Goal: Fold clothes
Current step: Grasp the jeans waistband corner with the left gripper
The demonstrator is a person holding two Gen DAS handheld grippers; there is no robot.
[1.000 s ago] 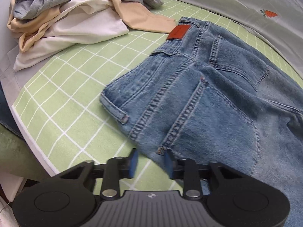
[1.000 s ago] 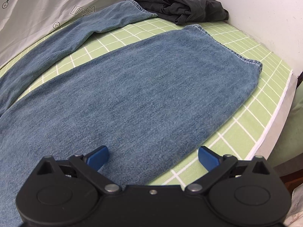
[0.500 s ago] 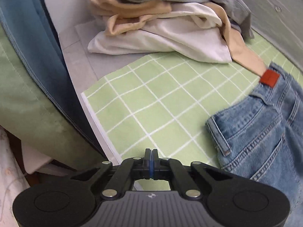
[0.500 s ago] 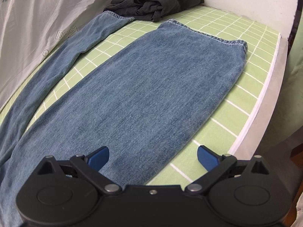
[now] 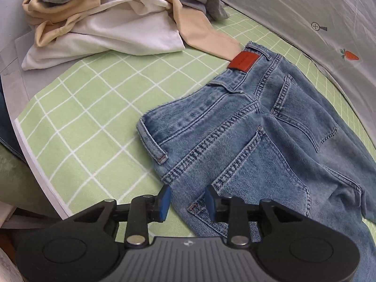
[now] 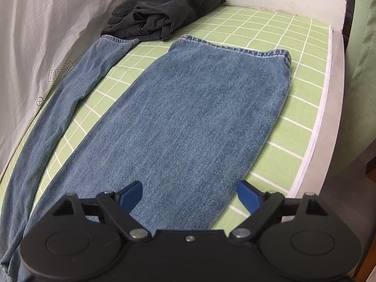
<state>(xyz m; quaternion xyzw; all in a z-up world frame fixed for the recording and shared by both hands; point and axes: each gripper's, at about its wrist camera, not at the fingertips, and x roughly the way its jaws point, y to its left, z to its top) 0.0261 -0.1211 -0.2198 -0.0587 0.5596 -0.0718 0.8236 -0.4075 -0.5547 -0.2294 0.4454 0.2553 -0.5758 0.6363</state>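
Blue jeans (image 5: pixel 253 141) lie back side up on the green checked sheet (image 5: pixel 94 117), with a red leather patch (image 5: pixel 243 61) at the waistband. My left gripper (image 5: pixel 186 203) is open, its jaws straddling the near edge of the jeans' hip area just above the cloth. In the right wrist view the two legs (image 6: pixel 192 122) stretch away, hems at the far end. My right gripper (image 6: pixel 189 196) is wide open, low over the nearer leg, holding nothing.
A heap of white, beige and grey clothes (image 5: pixel 105 23) lies at the far left. A dark grey garment (image 6: pixel 159 16) is bunched by the wall past the hems. A grey printed sheet (image 6: pixel 35 47) borders the far side. The bed edge (image 6: pixel 324 108) runs on the right.
My left gripper swung back from the bed edge to the jeans' hip and opened from shut. My right gripper stayed wide open and drifted slightly along the leg.
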